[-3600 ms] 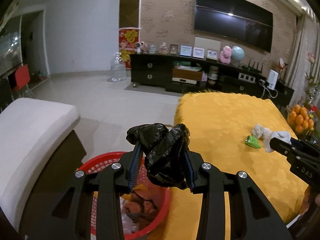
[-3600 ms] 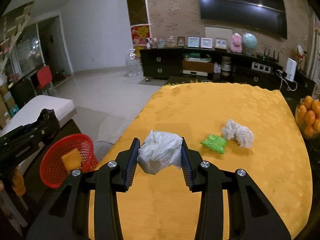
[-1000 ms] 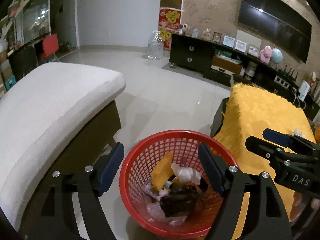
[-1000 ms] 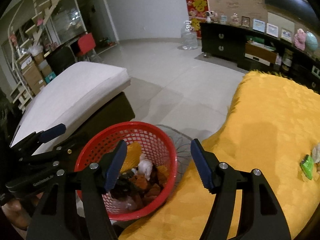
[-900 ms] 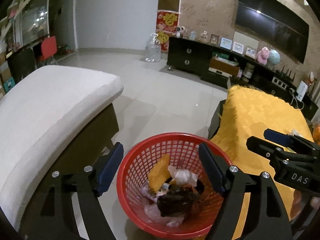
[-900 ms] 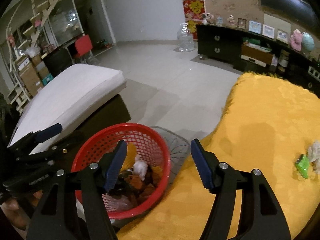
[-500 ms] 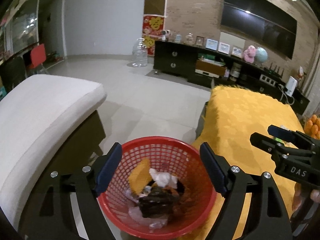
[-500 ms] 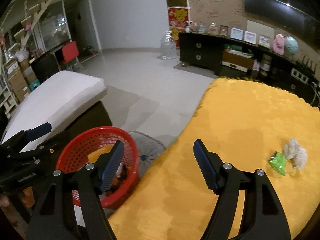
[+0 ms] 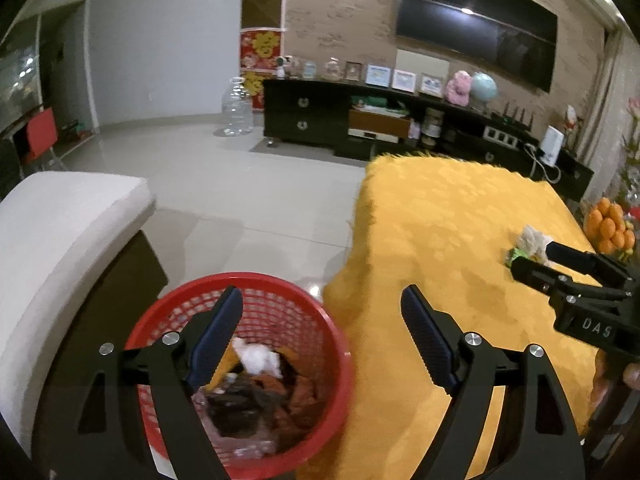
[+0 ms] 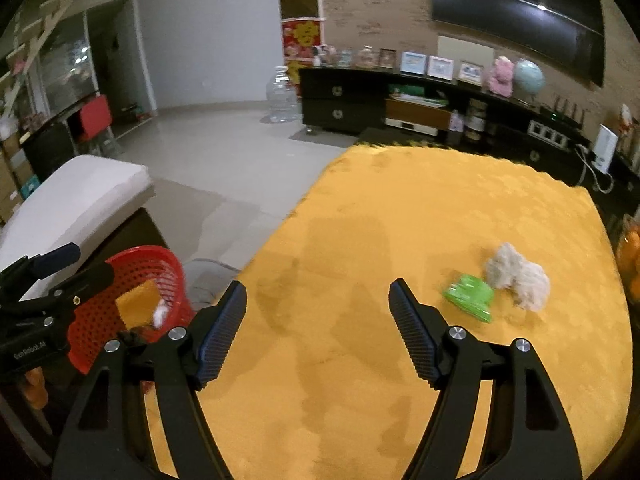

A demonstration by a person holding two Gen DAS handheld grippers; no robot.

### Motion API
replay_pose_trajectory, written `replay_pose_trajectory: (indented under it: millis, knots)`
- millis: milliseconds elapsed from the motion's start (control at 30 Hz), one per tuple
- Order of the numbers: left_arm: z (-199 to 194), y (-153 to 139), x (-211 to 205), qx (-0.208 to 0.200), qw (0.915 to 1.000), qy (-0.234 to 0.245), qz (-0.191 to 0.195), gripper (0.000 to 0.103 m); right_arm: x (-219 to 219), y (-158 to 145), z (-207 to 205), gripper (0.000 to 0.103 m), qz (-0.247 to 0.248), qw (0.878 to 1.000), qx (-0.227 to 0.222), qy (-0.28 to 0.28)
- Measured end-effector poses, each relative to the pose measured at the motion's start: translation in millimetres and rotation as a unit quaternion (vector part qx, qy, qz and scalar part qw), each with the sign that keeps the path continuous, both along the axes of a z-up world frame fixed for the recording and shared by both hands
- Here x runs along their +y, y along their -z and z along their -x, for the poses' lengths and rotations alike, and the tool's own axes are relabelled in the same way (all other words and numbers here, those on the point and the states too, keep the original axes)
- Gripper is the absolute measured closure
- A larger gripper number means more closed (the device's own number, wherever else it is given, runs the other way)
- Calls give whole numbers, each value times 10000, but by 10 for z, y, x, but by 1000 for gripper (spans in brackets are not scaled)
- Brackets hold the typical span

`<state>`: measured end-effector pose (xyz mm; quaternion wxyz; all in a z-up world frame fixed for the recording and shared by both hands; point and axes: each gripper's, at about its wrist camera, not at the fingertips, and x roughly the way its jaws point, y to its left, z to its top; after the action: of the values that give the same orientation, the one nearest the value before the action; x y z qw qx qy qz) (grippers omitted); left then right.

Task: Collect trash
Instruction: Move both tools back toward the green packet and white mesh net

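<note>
Red basket (image 9: 244,364) now holds both dropped bags; both grippers, left (image 9: 322,344) and right (image 10: 318,332), spread empty, turn toward the green packet (image 10: 469,297) and paper wad (image 10: 516,276), well apart from it on the yellow table (image 10: 400,240).

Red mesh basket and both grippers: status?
Left gripper open, empty, over the red mesh basket. Right gripper open, empty, above the yellow tablecloth. Green wrapper and grey-white wad uncollected. Nothing in the way.

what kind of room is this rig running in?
Most likely a home living room: a wall-mounted TV hangs over a long dark media cabinet lined with framed photos, and a cushioned seat stands beside a table with a yellow cloth.
</note>
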<state>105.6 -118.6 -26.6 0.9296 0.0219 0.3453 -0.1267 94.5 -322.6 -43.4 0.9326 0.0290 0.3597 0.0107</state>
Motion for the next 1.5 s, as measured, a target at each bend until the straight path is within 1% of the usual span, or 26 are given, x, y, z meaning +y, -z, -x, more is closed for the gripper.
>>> replay_pose_trajectory:
  millis: [200, 367, 567, 667, 800, 967, 1067, 1167, 1233, 1333, 1367, 1433, 1500]
  knots:
    - [11, 65, -351, 51, 9995, 302, -87, 24, -536, 59, 159, 32, -43, 9980, 61, 624]
    - [17, 101, -608, 102, 9986, 521, -51, 24, -1043, 157, 303, 31, -205, 9918, 179, 1246]
    - [17, 150, -905, 154, 9972, 728, -90, 24, -1393, 245, 443, 31, -343, 9848, 225, 1688]
    - [16, 178, -1080, 199, 9959, 876, -116, 24, -1500, 268, 476, 31, -395, 9818, 248, 1842]
    - [47, 175, -1271, 159, 9937, 1095, -174, 24, -1588, 262, 501, 31, -430, 9795, 229, 1954]
    - [24, 153, -1493, 216, 9900, 1391, -16, 24, -1645, 251, 490, 31, -402, 9787, 269, 1993]
    - [-4, 159, -1679, 194, 9867, 1608, -111, 24, -1695, 199, 436, 31, -433, 9790, 275, 1973]
    - [-55, 196, -1864, 191, 9829, 1814, -230, 24, -1764, 121, 375, 31, -326, 9799, 240, 1955]
    - [-111, 225, -1975, 215, 9808, 1912, -313, 24, -1839, 78, 308, 31, -133, 9808, 247, 1928]
    - [-223, 307, -2117, 322, 9785, 2018, -289, 24, -1955, 60, 242, 31, 12, 9799, 250, 1978]
    - [-272, 341, -2170, 381, 9776, 2052, -258, 24, -2000, 65, 228, 31, -36, 9791, 237, 2018]
    - [-350, 415, -2272, 464, 9758, 2123, -232, 24, -2101, 117, 209, 31, -291, 9762, 224, 2137]
    - [-384, 492, -2364, 512, 9737, 2206, -257, 24, -2145, 166, 164, 31, -460, 9738, 285, 2208]
